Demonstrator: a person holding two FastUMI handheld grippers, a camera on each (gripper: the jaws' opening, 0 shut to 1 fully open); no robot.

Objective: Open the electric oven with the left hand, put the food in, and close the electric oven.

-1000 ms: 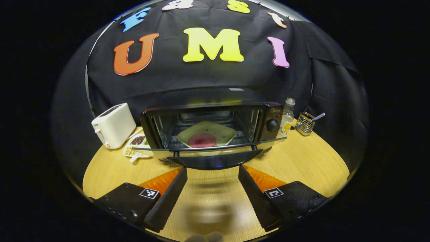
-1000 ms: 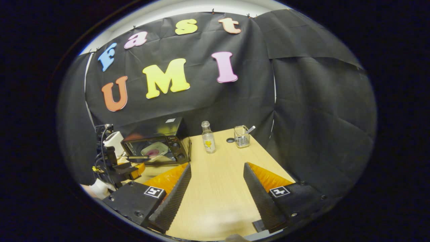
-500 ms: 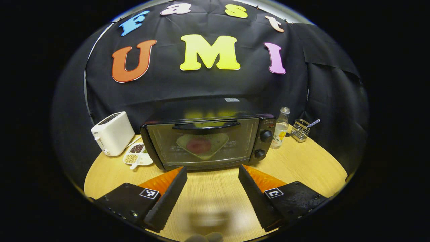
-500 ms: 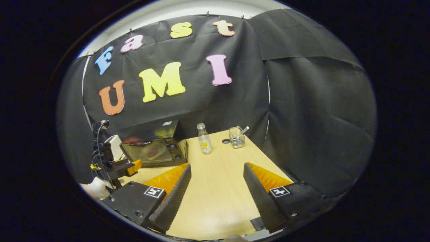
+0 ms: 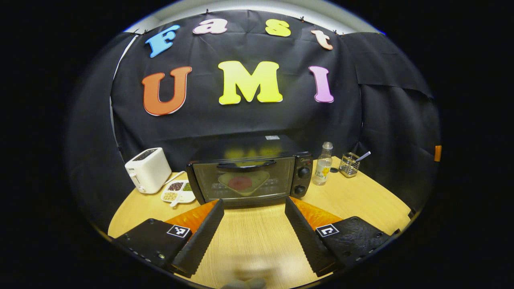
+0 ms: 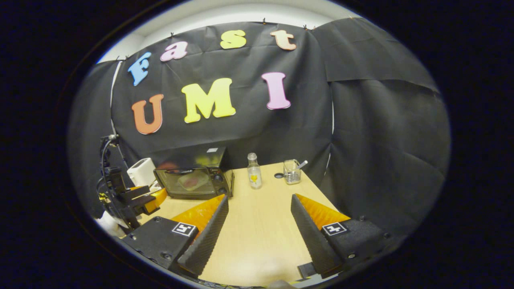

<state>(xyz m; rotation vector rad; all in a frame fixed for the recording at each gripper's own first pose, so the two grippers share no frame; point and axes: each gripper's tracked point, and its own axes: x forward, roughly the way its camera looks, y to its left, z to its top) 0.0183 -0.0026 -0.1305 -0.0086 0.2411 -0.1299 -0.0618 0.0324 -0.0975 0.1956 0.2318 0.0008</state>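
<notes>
On the round wooden table [image 5: 361, 200] in the left gripper view, one black electric oven with a glass door [image 5: 249, 176] stands shut, one pale green plate of reddish food [image 5: 243, 181] visible inside. The left gripper [image 5: 253, 226] sits before it with fingers spread, holding nothing. Beside the oven are one white toaster [image 5: 147, 175], one divided dish of grains [image 5: 178, 191], one clear bottle [image 5: 323, 169] and one wire holder [image 5: 349, 164]. Two knobs mark the oven's right side. The task looks complete; the next move is likely just drawing clear.

From the right gripper view, the right gripper [image 6: 259, 233] is likewise spread and empty over bare wood, well apart from the oven [image 6: 194, 180]. The left gripper [image 6: 138, 200] shows farther off.
</notes>
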